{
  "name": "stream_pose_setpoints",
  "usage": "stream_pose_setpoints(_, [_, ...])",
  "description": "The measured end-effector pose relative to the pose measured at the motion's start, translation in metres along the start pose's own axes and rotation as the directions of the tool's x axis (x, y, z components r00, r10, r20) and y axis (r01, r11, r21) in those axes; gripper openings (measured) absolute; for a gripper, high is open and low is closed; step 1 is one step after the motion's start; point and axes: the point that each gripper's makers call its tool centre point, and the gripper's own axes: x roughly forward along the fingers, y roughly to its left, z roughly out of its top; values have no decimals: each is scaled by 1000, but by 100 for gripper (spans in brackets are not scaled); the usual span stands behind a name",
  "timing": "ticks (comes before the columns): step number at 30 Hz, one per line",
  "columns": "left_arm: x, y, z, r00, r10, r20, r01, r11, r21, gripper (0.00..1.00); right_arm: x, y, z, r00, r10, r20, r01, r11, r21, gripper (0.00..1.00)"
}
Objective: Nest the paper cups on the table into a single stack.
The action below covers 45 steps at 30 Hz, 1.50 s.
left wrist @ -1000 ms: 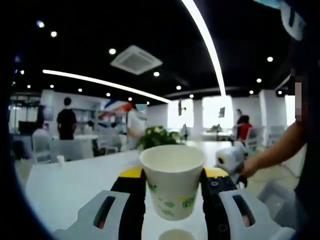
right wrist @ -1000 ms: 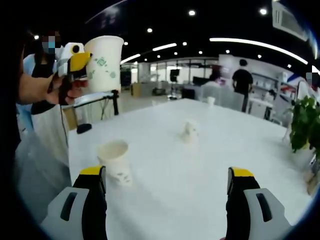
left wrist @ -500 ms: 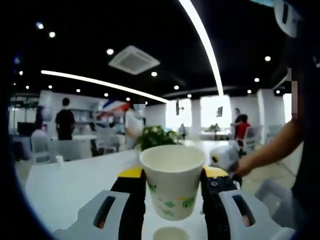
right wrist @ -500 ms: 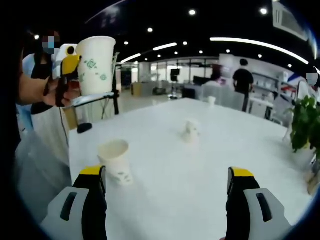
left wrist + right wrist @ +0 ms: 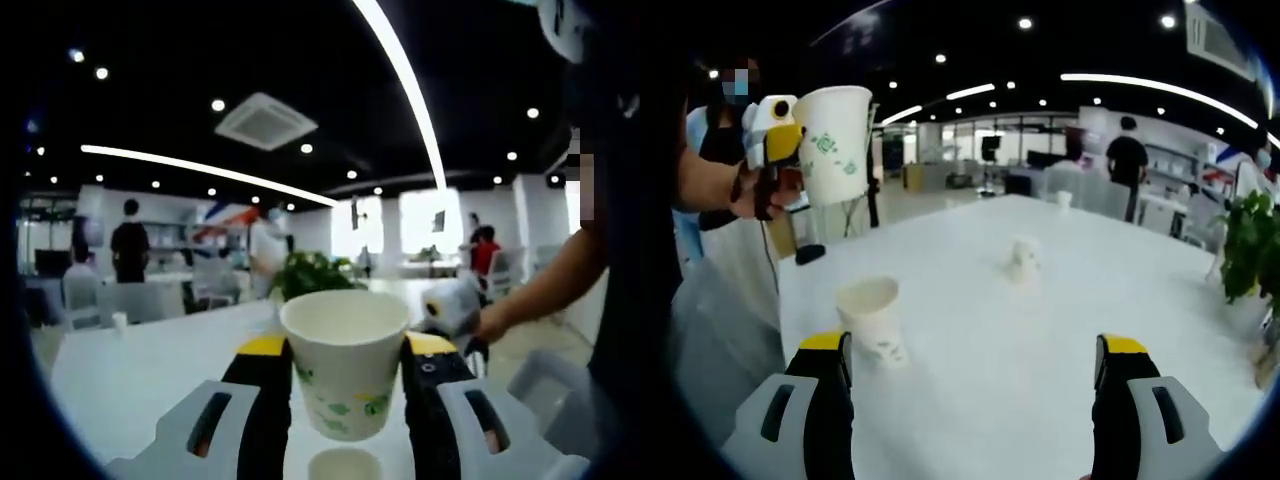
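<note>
A white paper cup (image 5: 345,375) with green and yellow print stands upright between the jaws of my left gripper (image 5: 345,352), which is shut on it and holds it in the air. Straight below it the rim of a second cup (image 5: 344,465) shows. In the right gripper view that held cup (image 5: 837,142) hangs at the upper left in the left gripper (image 5: 790,142), above and left of the open-mouthed cup (image 5: 872,322) on the white table (image 5: 1040,330). A third cup (image 5: 1023,260) stands farther back, blurred. My right gripper (image 5: 975,385) is open over the table, with nothing between its jaws.
A small cup (image 5: 1063,200) stands near the table's far end. A green plant (image 5: 1250,245) sits at the table's right side, also seen as the plant (image 5: 315,272) behind the held cup. People stand among chairs and desks in the background.
The left gripper has carried its cup slightly lower and closer to the cup on the table. The right gripper has stayed open and still.
</note>
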Motion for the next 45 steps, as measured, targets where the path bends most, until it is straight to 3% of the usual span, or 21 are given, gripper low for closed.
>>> stream_pose_setpoints(45, [-1,5,-69,1000,-21,-23,20,1000,-22,41,-4,1,-11,1000,-12,-24,12,1000,16,100])
